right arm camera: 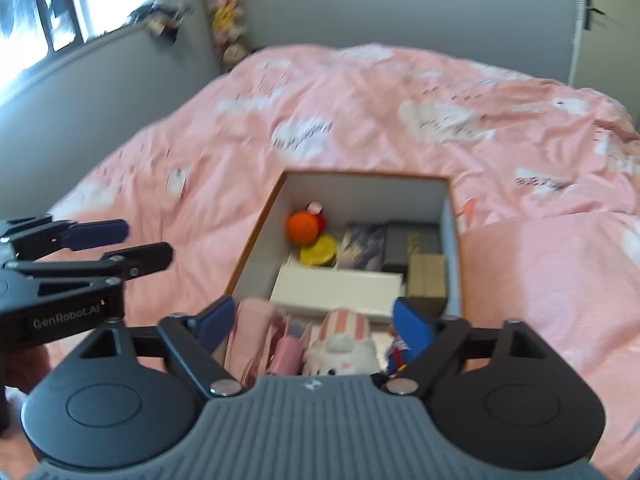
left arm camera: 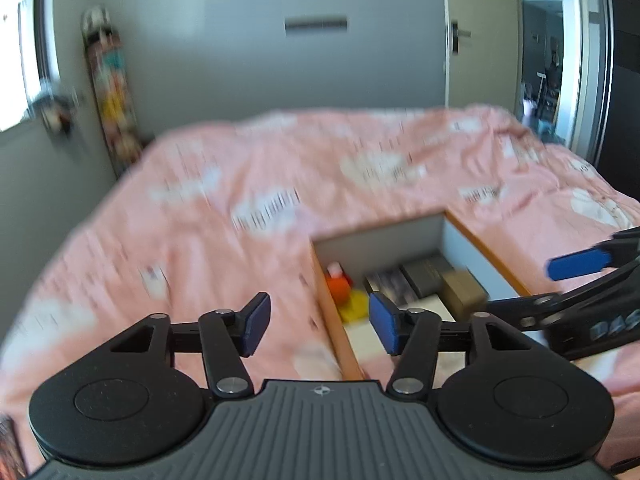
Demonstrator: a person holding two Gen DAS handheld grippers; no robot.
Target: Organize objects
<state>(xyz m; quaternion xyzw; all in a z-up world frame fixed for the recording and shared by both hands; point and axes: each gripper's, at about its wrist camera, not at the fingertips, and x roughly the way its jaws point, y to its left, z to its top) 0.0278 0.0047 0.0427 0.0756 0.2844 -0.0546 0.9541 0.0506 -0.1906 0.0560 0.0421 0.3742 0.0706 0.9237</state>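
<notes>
Both tools hang above an open box [right arm camera: 450,216] with an orange-brown rim that sits on a bed covered by a pink quilt [right arm camera: 360,112]. The right tool [right arm camera: 316,320] has its blue pads spread wide with nothing between them, and it is poised over the near end of the box; directly under it lie a striped white plush toy [right arm camera: 344,344] and a pink item [right arm camera: 286,354] I cannot identify through the blur. Further ahead of that tool sit a long white box [right arm camera: 336,286], a tan carton [right arm camera: 427,276], a dark box [right arm camera: 412,242], a book-like item [right arm camera: 362,246], a yellow round thing [right arm camera: 318,250] and an orange ball [right arm camera: 303,228]. The left tool [left arm camera: 318,326] is likewise spread apart and empty, held beside the box's left wall, off to the right tool's left. The step in hand looks like choosing the next piece to pick, probably the plush. To do it well, I would drop the right tool straight down so the pads straddle the toy's body across its narrow side, close gently since it will squash, and lift clear of the rim before moving sideways. The left tool should stay outside the box to avoid clashing.
</notes>
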